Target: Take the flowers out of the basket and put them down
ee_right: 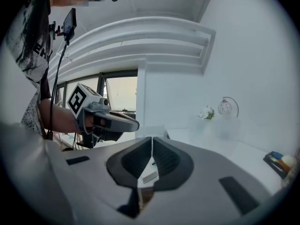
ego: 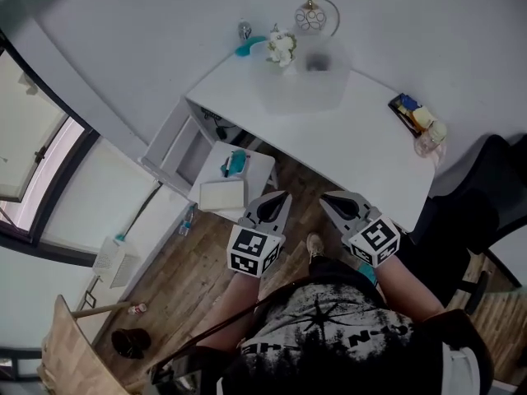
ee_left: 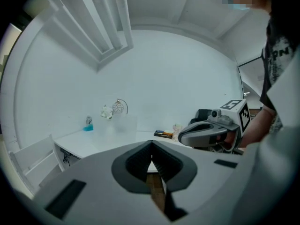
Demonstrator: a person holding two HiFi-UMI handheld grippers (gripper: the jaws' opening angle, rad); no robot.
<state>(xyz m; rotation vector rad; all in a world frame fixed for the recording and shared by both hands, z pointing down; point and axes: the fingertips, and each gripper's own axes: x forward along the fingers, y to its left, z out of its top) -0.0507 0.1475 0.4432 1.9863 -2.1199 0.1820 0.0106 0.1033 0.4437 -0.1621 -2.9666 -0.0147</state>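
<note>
The person wears a black T-shirt with a white graphic print and lettering; a thin dark cable crosses it. The left gripper and right gripper are light-grey shells with dark jaw pads, each bearing a white cube with black square markers

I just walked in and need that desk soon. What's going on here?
A person stands short of the white desk with a gripper in each hand. The left gripper and the right gripper are held side by side, pointing toward the desk. Both have their jaws together and hold nothing. The white flowers are in the pale basket at the desk's far side, well beyond both grippers. None has been taken out yet.
</note>
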